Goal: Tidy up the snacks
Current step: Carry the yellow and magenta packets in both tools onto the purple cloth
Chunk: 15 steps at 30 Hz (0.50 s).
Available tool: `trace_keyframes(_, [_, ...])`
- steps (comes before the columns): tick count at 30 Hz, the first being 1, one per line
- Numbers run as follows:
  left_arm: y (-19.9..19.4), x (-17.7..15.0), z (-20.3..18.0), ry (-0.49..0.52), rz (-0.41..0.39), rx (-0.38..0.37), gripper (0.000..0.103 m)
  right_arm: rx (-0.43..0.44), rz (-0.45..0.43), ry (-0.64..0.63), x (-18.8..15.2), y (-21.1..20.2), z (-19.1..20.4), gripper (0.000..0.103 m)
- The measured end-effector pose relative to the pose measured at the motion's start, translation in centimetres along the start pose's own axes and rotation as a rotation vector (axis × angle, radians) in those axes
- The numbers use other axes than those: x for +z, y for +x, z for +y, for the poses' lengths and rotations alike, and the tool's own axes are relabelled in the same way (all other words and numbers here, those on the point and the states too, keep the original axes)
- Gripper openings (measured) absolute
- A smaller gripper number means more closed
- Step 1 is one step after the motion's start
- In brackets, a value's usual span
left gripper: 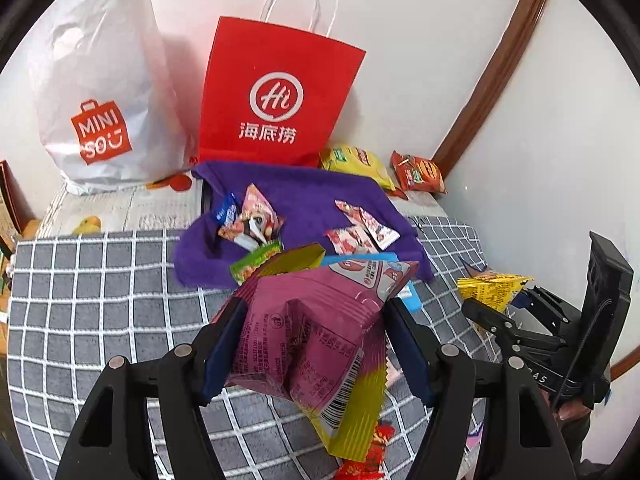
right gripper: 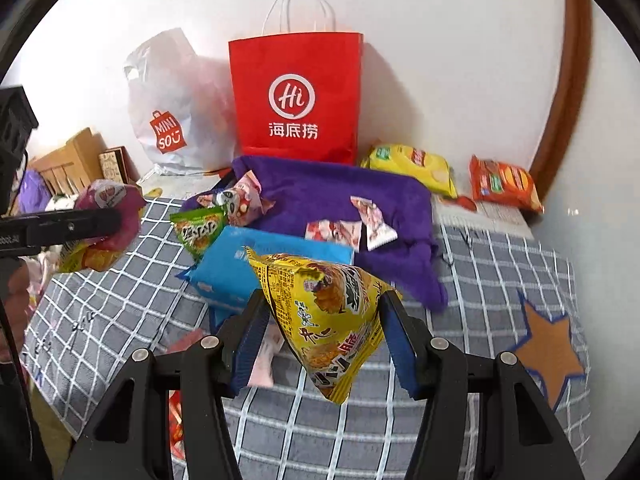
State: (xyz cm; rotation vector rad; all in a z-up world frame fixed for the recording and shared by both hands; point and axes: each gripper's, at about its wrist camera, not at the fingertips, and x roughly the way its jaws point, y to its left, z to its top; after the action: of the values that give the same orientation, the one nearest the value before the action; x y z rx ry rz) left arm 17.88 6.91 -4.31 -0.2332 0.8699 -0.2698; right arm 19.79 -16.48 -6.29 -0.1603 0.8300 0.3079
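My left gripper [left gripper: 316, 312] is shut on a puffy pink-and-yellow snack bag [left gripper: 320, 340], held above the grey checked blanket [left gripper: 100, 300]. My right gripper [right gripper: 324, 316] is shut on a yellow snack packet [right gripper: 332, 320], also lifted off the blanket. In the left wrist view the right gripper [left gripper: 492, 312] shows at the right edge with its yellow packet [left gripper: 492, 286]. The right wrist view catches the left gripper [right gripper: 116, 220] at the left with the pink bag [right gripper: 108, 208]. A red paper bag [left gripper: 276, 92] and a white plastic bag [left gripper: 104, 92] stand against the wall.
A purple towel [right gripper: 340, 200] lies ahead with small pink sachets [right gripper: 360, 224] on it. A blue packet [right gripper: 248, 268] and a green packet [right gripper: 200, 232] rest at its near edge. Yellow [right gripper: 412, 168] and orange [right gripper: 504, 182] snack bags lie by the wall. Wooden furniture [right gripper: 68, 164] stands far left.
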Motion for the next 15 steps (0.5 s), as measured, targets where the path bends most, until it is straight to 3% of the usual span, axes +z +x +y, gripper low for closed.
trace_keyframes(15, [2.4, 4.9, 0.4, -0.004, -0.03, 0.009, 0.069, 0.009, -0.038, -0.007, 6.1, 3.6, -0.4, 0.056])
